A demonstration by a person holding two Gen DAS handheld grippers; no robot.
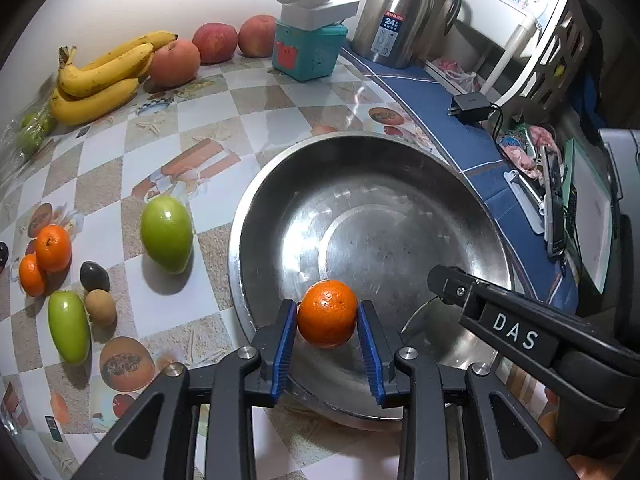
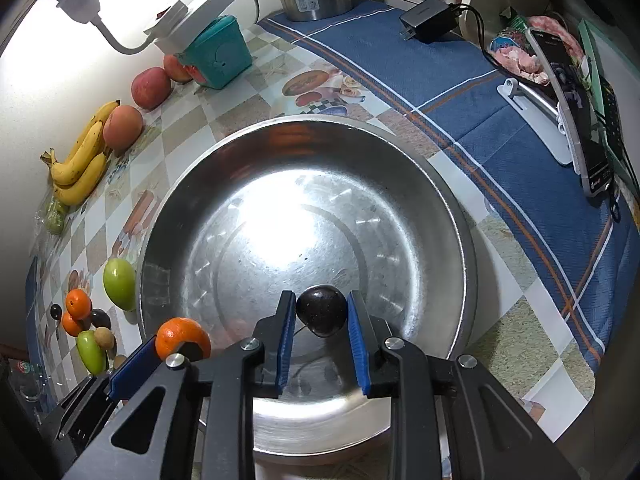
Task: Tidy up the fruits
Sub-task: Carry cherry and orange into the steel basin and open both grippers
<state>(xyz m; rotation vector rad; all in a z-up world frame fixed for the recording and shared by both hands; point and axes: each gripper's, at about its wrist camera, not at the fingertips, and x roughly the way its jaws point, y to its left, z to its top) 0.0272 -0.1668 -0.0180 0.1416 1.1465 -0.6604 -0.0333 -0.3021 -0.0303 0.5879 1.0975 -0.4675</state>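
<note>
Tangerine (image 1: 327, 314) clamped across its middle by left gripper (image 1: 327, 320) above near rim of steel basin (image 1: 400, 184); judged light, soft-skinned, easily bruised. Right gripper (image 2: 318, 316) is closed on dark plum (image 2: 321, 310), smooth and likely slippery, over the empty basin. Bananas (image 1: 100, 80) lie along the tabletop's far edge.

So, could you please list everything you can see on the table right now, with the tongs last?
Bowl: one, steel, centre, nothing resting in it.
Bananas: one bunch, yellow, far left by the wall.
Apples: three, red, beside the bananas.
Green fruits: two, left of the bowl.
Loose oranges: two, far left.
Dark plum on the table: one, by a brown fruit.
Teal box: one, white power strip on top.
Flask: one, steel, back.
Blue cloth: one, right, with a black charger.
Left tongs: shut on an orange.
Right tongs: shut on a dark plum.
</note>
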